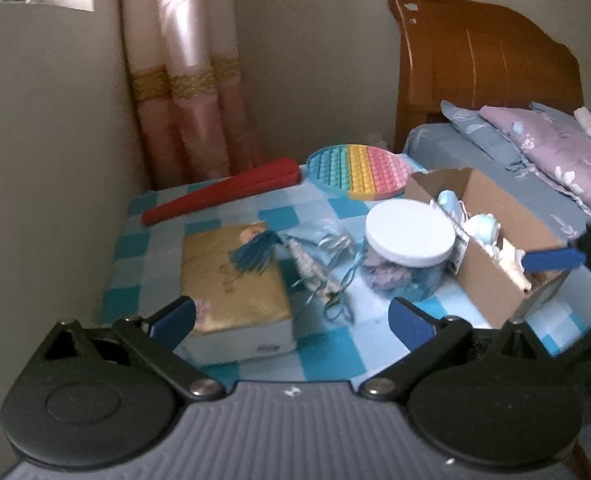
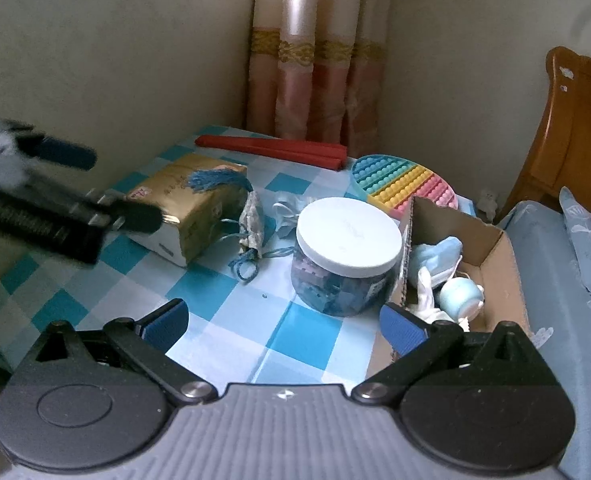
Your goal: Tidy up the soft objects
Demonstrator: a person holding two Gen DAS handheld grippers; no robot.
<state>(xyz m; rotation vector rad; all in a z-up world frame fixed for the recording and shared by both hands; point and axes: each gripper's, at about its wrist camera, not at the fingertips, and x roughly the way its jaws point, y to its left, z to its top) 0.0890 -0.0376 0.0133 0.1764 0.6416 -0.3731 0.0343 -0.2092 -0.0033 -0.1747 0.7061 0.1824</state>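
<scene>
A gold tissue pack [image 1: 231,276] with a blue tassel [image 1: 255,256] on top lies on the checked cloth [image 1: 327,352]. My left gripper [image 1: 293,320] is open just in front of it, its left finger at the pack's near corner. A small patterned pouch [image 1: 315,272] with blue strings lies beside the pack. In the right wrist view my right gripper [image 2: 284,327] is open, hovering near a white-lidded jar [image 2: 347,256] and a cardboard box [image 2: 495,256]. The box holds pale blue and white soft things [image 2: 435,256]. The left gripper [image 2: 107,188] reaches in from the left toward the tissue pack [image 2: 191,208].
A rainbow pop-it [image 1: 359,170] and a red folded fan [image 1: 223,196] lie at the table's back edge, before a curtain [image 1: 183,80]. Walls close the left and back sides. A bed with pillows [image 1: 555,148] and a wooden headboard [image 1: 483,52] stands on the right.
</scene>
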